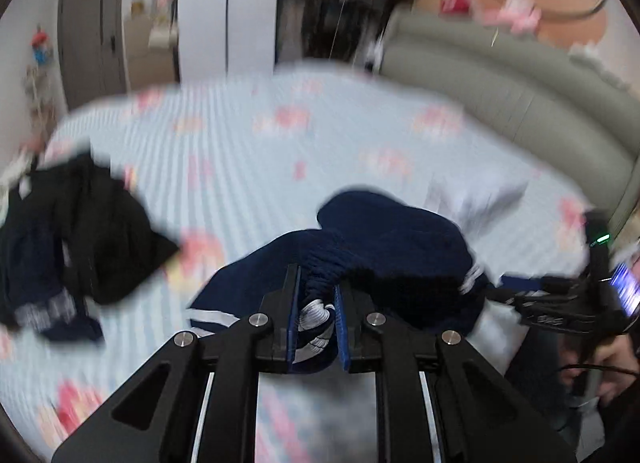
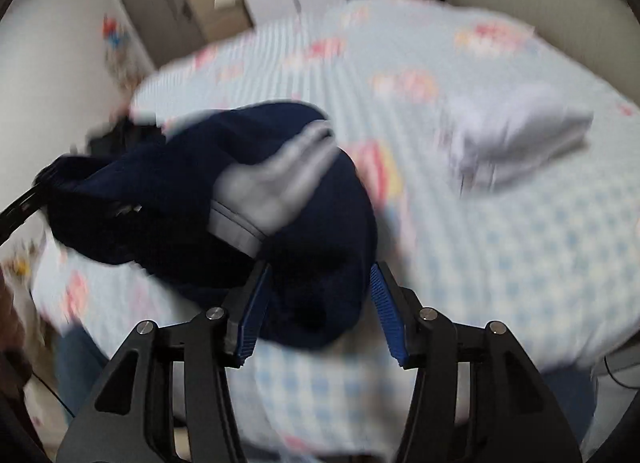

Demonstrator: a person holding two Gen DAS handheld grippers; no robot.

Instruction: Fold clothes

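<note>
A navy garment (image 1: 400, 243) with white stripes hangs bunched above the bed. My left gripper (image 1: 317, 283) is shut on a gathered fold of it, and striped fabric shows between the blue pads. In the right wrist view the same navy garment (image 2: 180, 203) drapes across the left and middle of the picture. Its lower edge lies between the fingers of my right gripper (image 2: 320, 275). Those jaws stand apart: the left pad (image 2: 256, 303) touches cloth and the right pad (image 2: 386, 307) sits just clear of it. Both views are blurred.
The bed (image 1: 240, 135) has a light blue striped sheet with pink prints. A heap of black clothes (image 1: 80, 243) lies at its left. A folded pale garment (image 2: 516, 135) rests at the right, near the grey padded headboard (image 1: 500, 95). A person's hand (image 1: 612, 359) shows at the right edge.
</note>
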